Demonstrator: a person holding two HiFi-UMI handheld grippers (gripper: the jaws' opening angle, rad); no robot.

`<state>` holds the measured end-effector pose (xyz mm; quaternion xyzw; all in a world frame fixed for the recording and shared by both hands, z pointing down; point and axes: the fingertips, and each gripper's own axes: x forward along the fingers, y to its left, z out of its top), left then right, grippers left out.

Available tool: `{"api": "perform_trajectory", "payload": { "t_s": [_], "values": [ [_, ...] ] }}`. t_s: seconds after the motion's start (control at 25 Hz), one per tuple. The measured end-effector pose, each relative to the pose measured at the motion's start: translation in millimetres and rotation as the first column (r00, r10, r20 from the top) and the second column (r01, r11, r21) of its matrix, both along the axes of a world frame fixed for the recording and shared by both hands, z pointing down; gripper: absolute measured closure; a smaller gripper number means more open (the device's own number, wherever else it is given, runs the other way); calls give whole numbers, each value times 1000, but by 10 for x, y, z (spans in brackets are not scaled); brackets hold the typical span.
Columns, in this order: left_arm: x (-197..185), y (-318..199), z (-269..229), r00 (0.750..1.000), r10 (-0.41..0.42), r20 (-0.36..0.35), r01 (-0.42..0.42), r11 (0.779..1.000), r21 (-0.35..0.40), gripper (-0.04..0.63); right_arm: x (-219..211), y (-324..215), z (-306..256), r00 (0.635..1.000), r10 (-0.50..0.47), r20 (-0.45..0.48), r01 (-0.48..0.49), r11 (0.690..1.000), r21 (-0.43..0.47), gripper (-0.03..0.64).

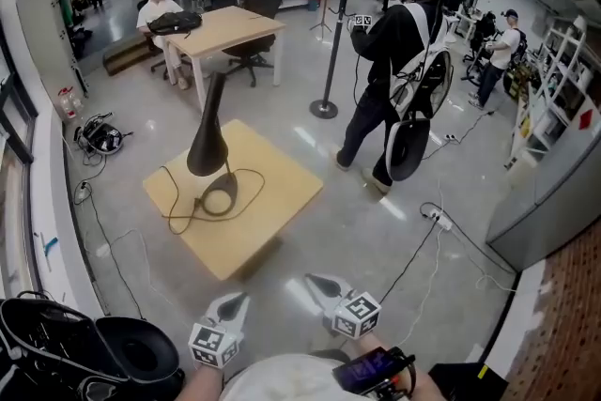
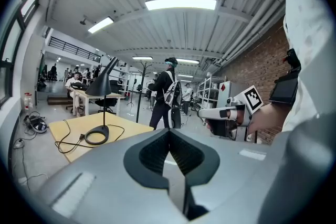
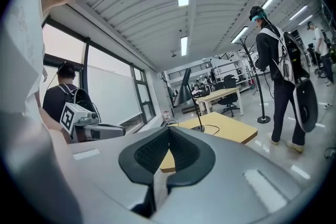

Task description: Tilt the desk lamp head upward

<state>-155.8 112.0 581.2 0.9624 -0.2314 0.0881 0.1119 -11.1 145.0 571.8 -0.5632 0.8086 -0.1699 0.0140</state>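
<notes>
A black desk lamp stands on a low wooden table (image 1: 272,202). Its cone-shaped head (image 1: 208,141) points down, its ring base (image 1: 219,198) lies flat, and its cord loops around the base. My left gripper (image 1: 232,303) and right gripper (image 1: 321,285) hover side by side close to my body, well short of the table, both shut with nothing in them. In the left gripper view the lamp (image 2: 102,81) stands far off to the left beyond the closed jaws (image 2: 168,134). In the right gripper view the lamp head (image 3: 185,92) rises beyond the closed jaws (image 3: 169,131).
A person in black with a backpack (image 1: 399,70) stands right of the table, near a coat stand (image 1: 329,33). A power strip (image 1: 439,219) and cables lie on the floor. A black bag (image 1: 94,352) sits at my lower left. Behind the lamp table is a desk (image 1: 225,28).
</notes>
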Motion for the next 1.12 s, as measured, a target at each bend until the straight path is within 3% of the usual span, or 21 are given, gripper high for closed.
{"api": "perform_trajectory", "payload": {
  "t_s": [0.28, 0.52, 0.8, 1.12],
  "values": [
    [659, -92, -106, 999, -35, 23, 35, 999, 11, 594, 627, -166, -7, 998, -60, 16, 59, 998, 16, 604],
    [1165, -275, -313, 993, -114, 24, 113, 993, 30, 594, 1179, -346, -27, 991, -130, 19, 130, 991, 11, 604],
    [1335, -394, -397, 973, -228, 39, 227, 973, 34, 594, 1531, -441, -26, 976, -220, 8, 220, 976, 1, 604],
    [1388, -615, -412, 957, -283, 67, 281, 959, 35, 594, 1676, -821, -29, 966, -257, 32, 257, 966, 9, 604]
  ]
}}
